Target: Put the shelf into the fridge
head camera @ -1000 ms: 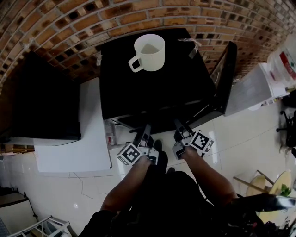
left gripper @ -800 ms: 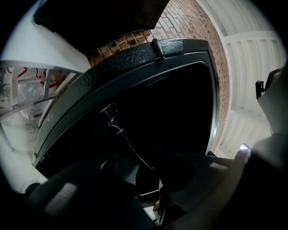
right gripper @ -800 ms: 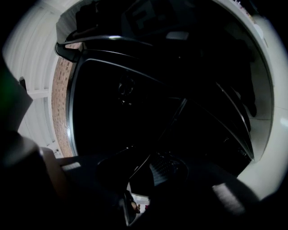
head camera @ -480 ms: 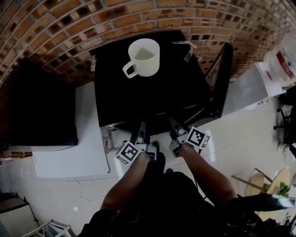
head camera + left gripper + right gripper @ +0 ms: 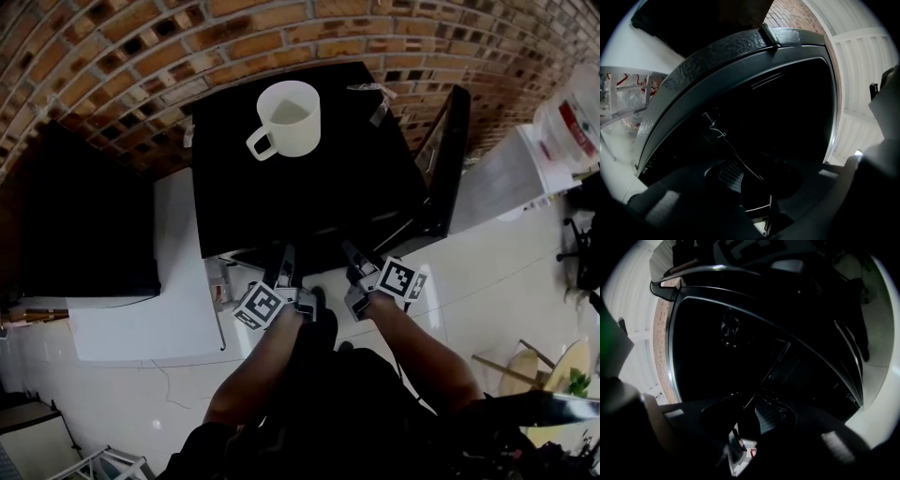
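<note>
A black mini fridge [image 5: 300,187] stands against the brick wall with its door [image 5: 448,159] swung open to the right. Both grippers reach into its front opening side by side, the left gripper [image 5: 281,267] beside the right gripper [image 5: 354,261]. In the left gripper view the shelf [image 5: 736,152] shows edge-on as a thin line running into the dark cavity. It passes between the left gripper's [image 5: 757,180] jaws, which are opening. In the right gripper view the shelf [image 5: 773,366] likewise runs between the right gripper's [image 5: 745,413] parted pads. The shelf's far end is lost in darkness.
A white mug [image 5: 289,117] stands on the fridge's top. A white low unit [image 5: 178,281] and a black box [image 5: 84,216] sit to the left. A white bucket [image 5: 572,122] stands at the right. The person's legs are on the pale floor [image 5: 506,281] close behind the grippers.
The head view has shifted slightly, so the fridge sits a little further left in it. Both grippers stay at the fridge's opening, and no jaw movement shows.
</note>
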Tool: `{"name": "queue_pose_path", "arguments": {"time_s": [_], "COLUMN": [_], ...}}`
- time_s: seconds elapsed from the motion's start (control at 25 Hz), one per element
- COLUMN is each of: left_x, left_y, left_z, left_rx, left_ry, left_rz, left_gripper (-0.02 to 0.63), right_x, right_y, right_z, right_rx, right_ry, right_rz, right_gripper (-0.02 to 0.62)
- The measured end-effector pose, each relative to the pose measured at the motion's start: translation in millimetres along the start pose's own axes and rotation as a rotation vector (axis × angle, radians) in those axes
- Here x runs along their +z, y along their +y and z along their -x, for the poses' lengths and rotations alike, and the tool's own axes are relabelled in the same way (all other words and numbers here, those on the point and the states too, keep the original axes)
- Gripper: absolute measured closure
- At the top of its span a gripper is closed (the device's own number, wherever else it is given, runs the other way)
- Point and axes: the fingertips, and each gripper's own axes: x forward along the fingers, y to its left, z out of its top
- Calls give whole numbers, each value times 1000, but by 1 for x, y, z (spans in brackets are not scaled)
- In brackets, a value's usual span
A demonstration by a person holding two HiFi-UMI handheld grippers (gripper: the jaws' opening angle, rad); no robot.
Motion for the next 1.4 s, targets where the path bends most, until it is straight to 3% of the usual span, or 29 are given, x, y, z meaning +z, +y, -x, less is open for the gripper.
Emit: {"name": "queue_pose_path", "arguments": {"time_s": [0.16,0.4,0.72,1.28,1.4], "left_x": [-5,-9,-1,4,7], "left_y": [-3,-2,2,3,4], "left_z": [12,11,-4,-15,-14], "left_rx": [17,29,41,73,86], "left_ry": [-22,14,-1,-17,-15], "left_rz": [67,34,19,-39,-92], "left_gripper": [528,546,545,534,529], "right_x": [2,7,14,19,13], "right_y": [-1,-2,-4,-5,-7], "right_z": [-1,-12,-25,-30,-23], "right_rx": [-3,-12,-57,-82,-104], "right_ry": [-4,-18,-8,8,32], "right_rz": [13,16,96,147,173], "right_gripper": [505,503,483,476,490]}}
